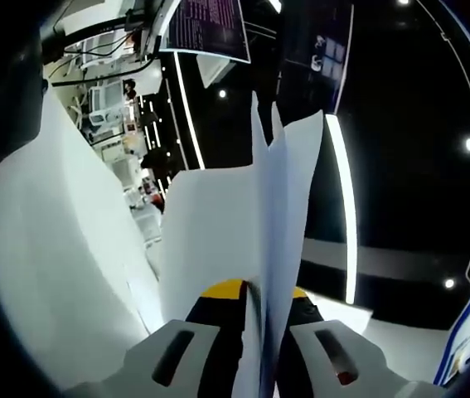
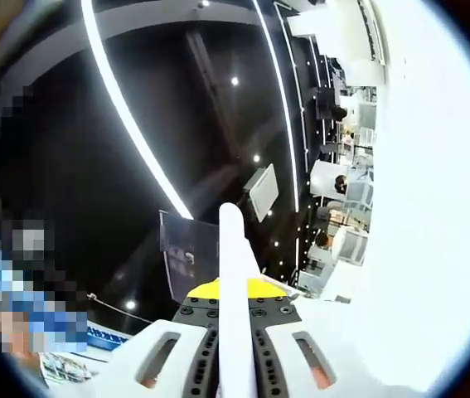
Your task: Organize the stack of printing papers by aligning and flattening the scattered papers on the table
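- Papers (image 1: 243, 224) take up most of the left gripper view: several white sheets seen edge-on, standing up between the jaws and fanning apart at the top, lifted against a dark ceiling with light strips (image 1: 346, 207).
- Big white sheet (image 2: 442, 207) covers the right side of the right gripper view, pretty blurry.
- Left gripper (image 1: 258, 348) has its jaws closed on the lower edge of the papers.
- Right gripper (image 2: 236, 348) is clamped on a thin white edge of paper (image 2: 236, 274) running straight up between its jaws.
- Screen (image 1: 210, 25) hangs up top in the left gripper view.
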Demonstrator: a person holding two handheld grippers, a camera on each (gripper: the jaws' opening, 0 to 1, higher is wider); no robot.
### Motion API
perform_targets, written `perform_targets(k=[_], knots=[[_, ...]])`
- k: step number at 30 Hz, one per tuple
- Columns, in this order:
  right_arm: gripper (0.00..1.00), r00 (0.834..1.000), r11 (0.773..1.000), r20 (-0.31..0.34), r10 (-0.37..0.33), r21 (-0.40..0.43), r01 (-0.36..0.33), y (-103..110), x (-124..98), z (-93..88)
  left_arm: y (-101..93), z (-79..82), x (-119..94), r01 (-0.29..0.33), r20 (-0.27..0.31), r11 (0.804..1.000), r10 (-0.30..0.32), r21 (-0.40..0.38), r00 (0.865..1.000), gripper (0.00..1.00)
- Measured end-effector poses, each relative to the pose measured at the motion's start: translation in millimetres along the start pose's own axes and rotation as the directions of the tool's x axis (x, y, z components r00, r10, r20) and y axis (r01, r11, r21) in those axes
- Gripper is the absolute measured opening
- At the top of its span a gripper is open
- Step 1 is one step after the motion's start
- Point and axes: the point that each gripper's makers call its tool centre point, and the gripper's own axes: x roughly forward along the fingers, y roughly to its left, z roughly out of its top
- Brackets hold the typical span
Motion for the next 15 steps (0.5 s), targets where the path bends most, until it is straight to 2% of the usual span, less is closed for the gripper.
perform_targets(k=[15], knots=[[0.00, 0.999, 1.000, -0.042, -0.009, 0.004, 0.009, -1.5, -1.8, -20.5, 0.8, 2.0, 0.3, 0.001, 0.007, 1.000, -0.001, -0.009, 1.000, 0.17]])
